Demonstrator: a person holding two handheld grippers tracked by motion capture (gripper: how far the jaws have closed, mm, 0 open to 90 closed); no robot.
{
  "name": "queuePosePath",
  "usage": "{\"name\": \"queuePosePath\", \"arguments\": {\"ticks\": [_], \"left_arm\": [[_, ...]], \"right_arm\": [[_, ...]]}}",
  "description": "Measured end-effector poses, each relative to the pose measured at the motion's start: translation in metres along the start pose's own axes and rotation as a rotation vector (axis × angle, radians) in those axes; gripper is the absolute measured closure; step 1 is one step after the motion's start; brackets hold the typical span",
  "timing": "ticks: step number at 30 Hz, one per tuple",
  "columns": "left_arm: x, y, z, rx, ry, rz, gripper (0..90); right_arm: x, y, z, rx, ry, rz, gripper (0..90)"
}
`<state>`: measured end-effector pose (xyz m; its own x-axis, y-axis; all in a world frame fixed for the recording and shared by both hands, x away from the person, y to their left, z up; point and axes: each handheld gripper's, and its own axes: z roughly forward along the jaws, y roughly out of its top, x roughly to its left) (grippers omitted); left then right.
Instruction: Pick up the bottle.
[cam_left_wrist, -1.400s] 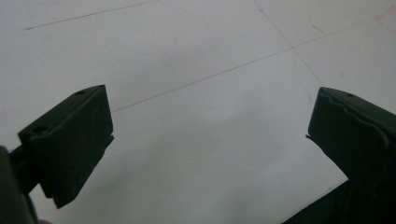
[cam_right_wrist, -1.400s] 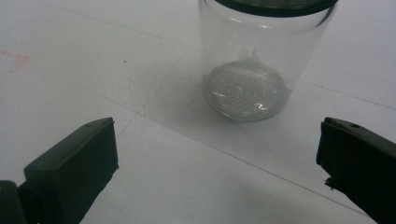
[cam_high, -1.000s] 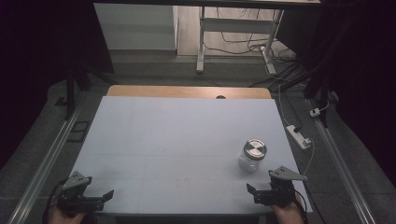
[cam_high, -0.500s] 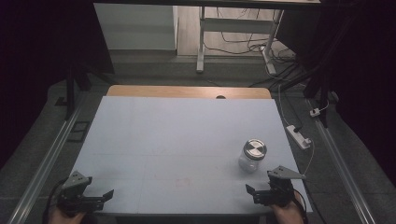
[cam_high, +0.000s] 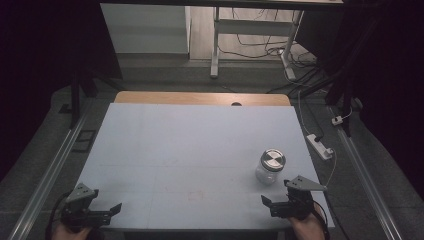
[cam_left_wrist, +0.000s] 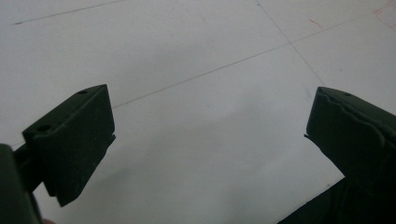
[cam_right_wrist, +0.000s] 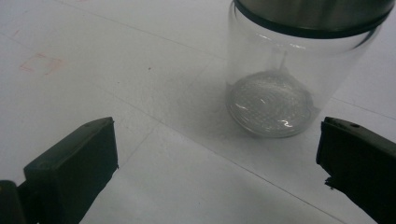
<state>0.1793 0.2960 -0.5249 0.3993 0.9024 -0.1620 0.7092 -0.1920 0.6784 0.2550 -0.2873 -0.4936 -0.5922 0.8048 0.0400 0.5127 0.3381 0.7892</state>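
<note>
- Nothing of the work shows as done: the glass jar (cam_high: 270, 167) stands upright on the white table (cam_high: 190, 145), toward its near right part, with its metal lid (cam_high: 273, 159) on and neither tool touching it.
- Right gripper (cam_high: 276, 204) sits at the table's near edge, just in front of the jar and a little to its right. Its jaws are spread wide and hold nothing. In the right gripper view the jar (cam_right_wrist: 285, 79) rises beyond the two black jaws, between them but nearer the right one, and apart from both.
- Left gripper (cam_high: 107, 212) waits at the near left corner, well apart from the jar. Its jaws are likewise wide apart and empty, with bare table (cam_left_wrist: 196, 107) between them.
- Judging by this, the reach for the jar has not yet closed. Left to do, as I read it: bring the right jaws around the glass wall, grip, and then whatever follows, perhaps taking the lid off.
- The jar looks empty, though the glass is dim and I would not swear to it.
- No brand, label or readable writing shows on the jar, lid or table. The lid top carries a dark and light quartered pattern, not letters. A faint reddish square outline (cam_right_wrist: 41, 63) and thin ruled lines mark the table surface.
</note>
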Motion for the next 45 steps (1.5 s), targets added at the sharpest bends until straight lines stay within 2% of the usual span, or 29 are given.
{"name": "queuePosePath", "arguments": {"ticks": [6,10,19,29,45], "left_arm": [[0.0,0.0,0.0,0.0,-0.001,0.0,2.0],[0.0,0.0,0.0,0.0,-0.002,-0.001,2.1],[0.0,0.0,0.0,0.002,-0.004,-0.001,2.0],[0.0,0.001,0.001,0.004,-0.006,0.0,2.0],[0.001,0.001,0.001,0.006,-0.011,-0.001,1.9]], "right_arm": [[-0.001,0.004,0.003,-0.025,-0.004,0.006,0.0],[-0.004,0.007,0.008,-0.015,-0.018,0.027,0.0],[-0.009,0.013,0.019,0.02,-0.05,0.013,0.0],[-0.022,0.016,0.03,0.033,-0.08,0.066,0.0],[-0.035,0.027,0.052,0.043,-0.08,0.052,0.0]]}}
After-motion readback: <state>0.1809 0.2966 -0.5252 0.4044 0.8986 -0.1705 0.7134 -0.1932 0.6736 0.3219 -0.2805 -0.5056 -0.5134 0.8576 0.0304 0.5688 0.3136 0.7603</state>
